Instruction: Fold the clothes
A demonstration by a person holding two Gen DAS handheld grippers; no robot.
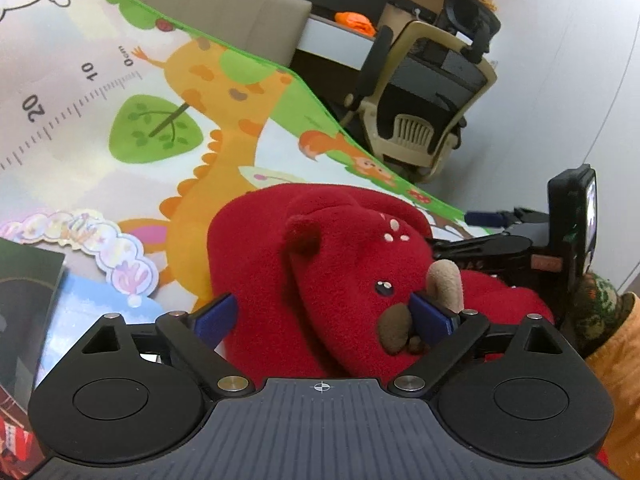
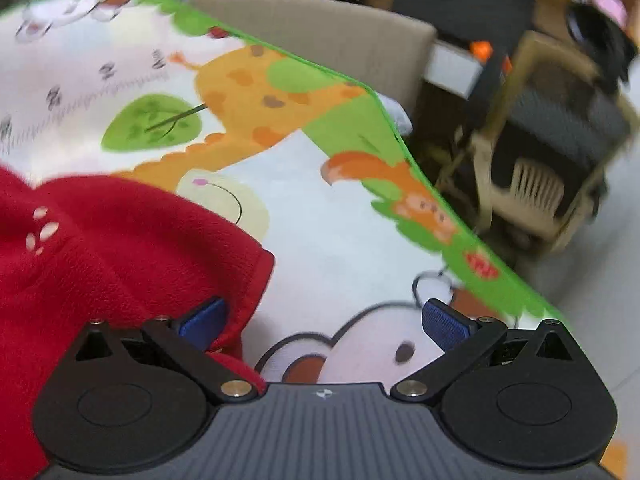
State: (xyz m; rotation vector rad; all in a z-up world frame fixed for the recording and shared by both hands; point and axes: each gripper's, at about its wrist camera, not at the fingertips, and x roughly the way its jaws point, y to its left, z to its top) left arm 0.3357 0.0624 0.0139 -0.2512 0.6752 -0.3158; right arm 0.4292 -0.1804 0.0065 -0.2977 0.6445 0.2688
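Observation:
A red fleece garment (image 1: 320, 264) with a reindeer-face hood, tan antler and brown nose lies bunched on a cartoon play mat (image 1: 120, 120). My left gripper (image 1: 326, 320) is open, its blue pads on either side of the hood, the fabric lying between them. In the right wrist view the same red garment (image 2: 112, 240) fills the lower left. My right gripper (image 2: 326, 324) is open at the garment's right edge; its left pad (image 2: 204, 320) rests against the red hem, its right pad over bare mat (image 2: 340, 232). The right gripper's body (image 1: 520, 244) shows at the right of the left wrist view.
A beige and black office chair (image 1: 432, 92) stands beyond the mat's green far edge. A grey-beige cushioned panel (image 1: 240, 12) sits behind the mat. A dark box (image 1: 24, 300) lies at the left. A person's orange sleeve and camouflage glove (image 1: 600, 320) are at the right.

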